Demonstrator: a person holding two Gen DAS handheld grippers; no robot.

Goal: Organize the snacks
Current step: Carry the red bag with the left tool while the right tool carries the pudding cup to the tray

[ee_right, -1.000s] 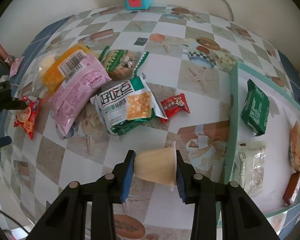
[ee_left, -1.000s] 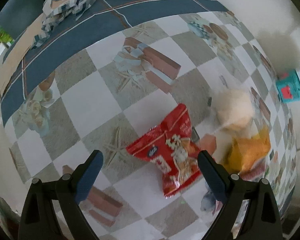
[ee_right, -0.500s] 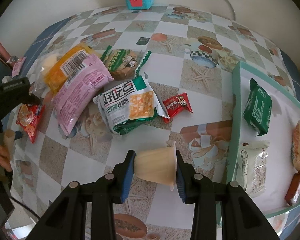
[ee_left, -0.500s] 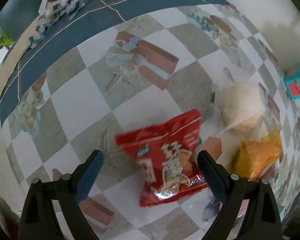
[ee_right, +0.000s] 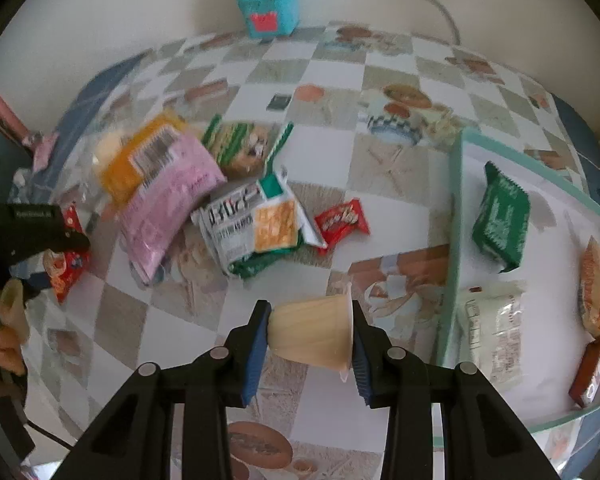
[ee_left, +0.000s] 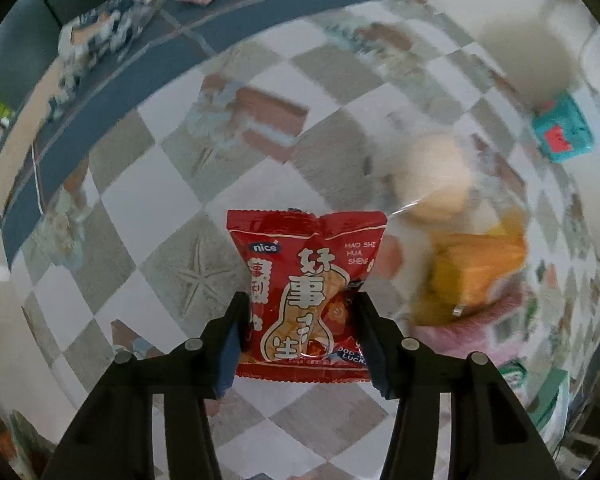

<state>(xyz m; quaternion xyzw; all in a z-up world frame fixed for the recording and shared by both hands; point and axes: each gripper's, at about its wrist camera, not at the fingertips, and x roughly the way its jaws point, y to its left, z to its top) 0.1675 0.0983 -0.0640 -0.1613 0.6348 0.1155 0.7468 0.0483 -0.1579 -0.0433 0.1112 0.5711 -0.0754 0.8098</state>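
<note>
A red peanut packet (ee_left: 304, 280) hangs between the jaws of my left gripper (ee_left: 302, 308), which points straight down over the checked tablecloth. The jaws are closing and the blue pads press the packet's sides. My right gripper (ee_right: 309, 312) is shut on a cream pudding cup (ee_right: 312, 332) lying sideways between its pads, above the cloth just left of the teal-rimmed tray (ee_right: 454, 216). The right wrist view also shows the left gripper (ee_right: 32, 232) at the far left with the red packet (ee_right: 66, 268) under it.
A pile of snacks lies mid-table: a pink packet (ee_right: 168, 208), an orange packet (ee_right: 140, 160), a white-green packet (ee_right: 256, 228) and a small red packet (ee_right: 342, 224). The tray holds a green packet (ee_right: 500, 220) and several others. A teal box (ee_right: 268, 12) stands by the wall.
The left gripper's jaws went from wide open around the red packet to pressed on it, and the packet now hangs upright in them. The right gripper rose slightly, still holding the cup.
</note>
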